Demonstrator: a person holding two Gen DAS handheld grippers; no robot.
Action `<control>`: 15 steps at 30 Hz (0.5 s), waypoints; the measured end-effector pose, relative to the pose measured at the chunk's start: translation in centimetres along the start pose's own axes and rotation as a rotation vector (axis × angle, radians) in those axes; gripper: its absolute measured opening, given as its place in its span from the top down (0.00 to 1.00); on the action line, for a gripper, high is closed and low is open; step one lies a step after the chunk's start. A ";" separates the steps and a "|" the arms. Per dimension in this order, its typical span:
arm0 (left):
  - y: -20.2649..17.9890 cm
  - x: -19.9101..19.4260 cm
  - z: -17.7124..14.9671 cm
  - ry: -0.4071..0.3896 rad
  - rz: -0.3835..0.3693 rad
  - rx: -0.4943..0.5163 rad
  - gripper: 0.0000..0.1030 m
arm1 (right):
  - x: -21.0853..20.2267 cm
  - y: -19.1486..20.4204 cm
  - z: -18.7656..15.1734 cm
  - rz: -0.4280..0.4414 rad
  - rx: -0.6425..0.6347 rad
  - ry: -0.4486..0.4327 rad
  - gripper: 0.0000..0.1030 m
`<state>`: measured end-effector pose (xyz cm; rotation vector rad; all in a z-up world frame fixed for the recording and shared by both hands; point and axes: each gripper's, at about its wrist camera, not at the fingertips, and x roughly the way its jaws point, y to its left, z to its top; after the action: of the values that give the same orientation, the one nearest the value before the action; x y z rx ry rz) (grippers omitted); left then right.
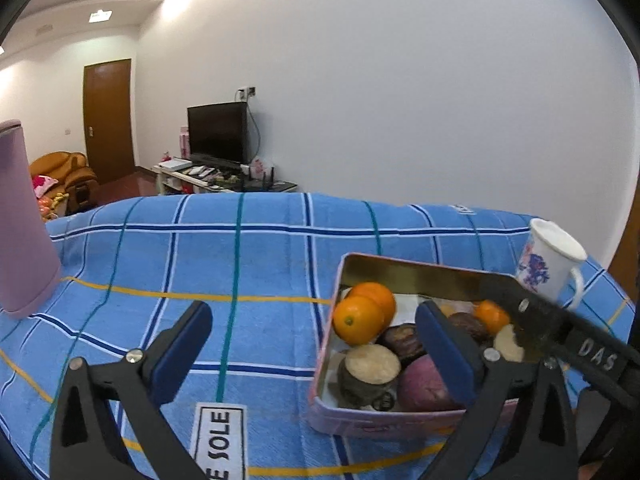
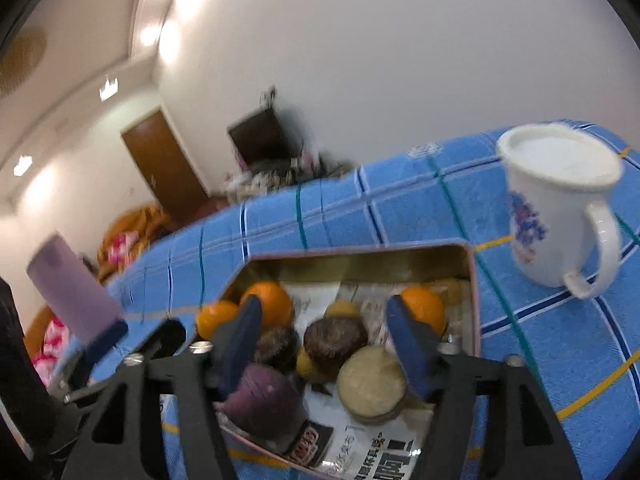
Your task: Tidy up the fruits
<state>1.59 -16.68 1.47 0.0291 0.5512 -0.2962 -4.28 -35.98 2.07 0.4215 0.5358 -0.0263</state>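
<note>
Fruit tin (image 2: 472,280) under right tongs (image 2: 326,344), parted

- Three oranges (image 1: 357,319) lay in the tin.
- One tin (image 1: 352,420) sat on the tabletop.
- One white mug (image 2: 556,216) stood far right.
- One purple sweet potato (image 1: 424,384) lay inside.
- One mauve container (image 1: 20,220) stood far left.

Fruits (image 1: 362,318) lie in the tin (image 1: 404,270) (mug (image 1: 554,262) right, behind).

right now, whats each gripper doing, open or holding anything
left gripper: open, nothing between its fingers.
right gripper: open above the tin, gripping nothing.
</note>
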 end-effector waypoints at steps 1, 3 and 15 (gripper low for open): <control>-0.3 -0.1 -0.1 -0.008 0.003 0.015 0.00 | -0.6 0.3 0.0 -0.005 -0.007 -0.043 0.27; -0.7 -0.6 -0.5 -0.028 0.015 0.049 0.00 | -1.8 1.0 -0.3 -0.042 -0.044 -0.118 0.26; -1.1 -4.5 -1.9 -0.124 0.047 0.104 0.00 | -6.2 4.6 -2.3 -0.258 -0.212 -0.336 0.24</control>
<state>-3.38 -16.31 2.23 0.1237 0.4114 -0.2786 -10.12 -31.38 5.09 0.1331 0.2545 -0.2813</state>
